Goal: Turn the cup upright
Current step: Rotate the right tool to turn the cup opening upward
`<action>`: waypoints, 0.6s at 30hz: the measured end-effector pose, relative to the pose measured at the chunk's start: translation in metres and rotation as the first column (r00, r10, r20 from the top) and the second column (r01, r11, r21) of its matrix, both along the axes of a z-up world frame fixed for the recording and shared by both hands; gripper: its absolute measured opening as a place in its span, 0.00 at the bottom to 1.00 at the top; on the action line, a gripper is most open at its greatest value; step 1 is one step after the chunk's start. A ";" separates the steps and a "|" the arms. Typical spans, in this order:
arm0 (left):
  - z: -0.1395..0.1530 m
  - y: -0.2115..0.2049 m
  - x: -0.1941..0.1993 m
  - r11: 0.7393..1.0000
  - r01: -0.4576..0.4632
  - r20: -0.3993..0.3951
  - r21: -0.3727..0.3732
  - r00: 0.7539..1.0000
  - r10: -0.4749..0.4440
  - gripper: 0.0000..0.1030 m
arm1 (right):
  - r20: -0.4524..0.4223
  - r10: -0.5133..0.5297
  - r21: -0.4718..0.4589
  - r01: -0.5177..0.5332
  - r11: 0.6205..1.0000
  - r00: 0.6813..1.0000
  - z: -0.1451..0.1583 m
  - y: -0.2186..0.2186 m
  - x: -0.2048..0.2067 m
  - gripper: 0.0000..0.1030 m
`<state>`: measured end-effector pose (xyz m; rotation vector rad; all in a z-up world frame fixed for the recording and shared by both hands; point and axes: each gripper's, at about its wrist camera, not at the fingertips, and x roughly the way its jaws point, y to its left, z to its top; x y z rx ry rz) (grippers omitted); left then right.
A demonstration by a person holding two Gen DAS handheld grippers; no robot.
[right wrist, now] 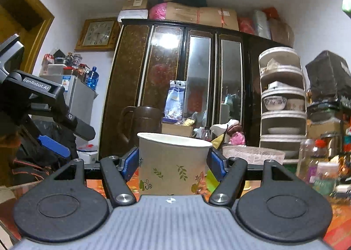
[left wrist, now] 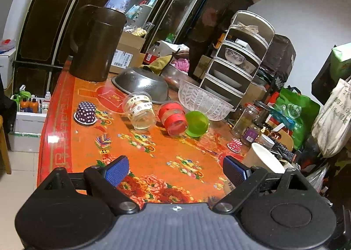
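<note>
Upright, the tapered paper cup [right wrist: 173, 162] sits clamped in the right gripper [right wrist: 174, 163]; left gripper [left wrist: 175, 169] jaws spread wide.

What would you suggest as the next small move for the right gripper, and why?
Probably open the right gripper and back away. The paper cup already stands mouth-up between its fingers, apparently near the table edge, and the left gripper is open and empty.
</note>
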<state>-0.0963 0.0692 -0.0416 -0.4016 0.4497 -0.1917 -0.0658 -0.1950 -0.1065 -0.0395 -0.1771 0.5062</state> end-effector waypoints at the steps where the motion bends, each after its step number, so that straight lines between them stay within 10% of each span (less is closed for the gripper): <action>1: -0.001 0.001 0.000 1.000 -0.003 0.000 -0.001 1.000 0.003 0.92 | -0.011 -0.003 0.002 0.003 1.000 1.000 -0.002 0.001 0.002 0.66; 18: -0.019 0.012 0.004 0.996 0.038 0.029 -0.077 0.999 -0.036 0.92 | -0.095 -0.029 -0.066 0.023 0.998 0.995 -0.009 0.014 0.004 0.65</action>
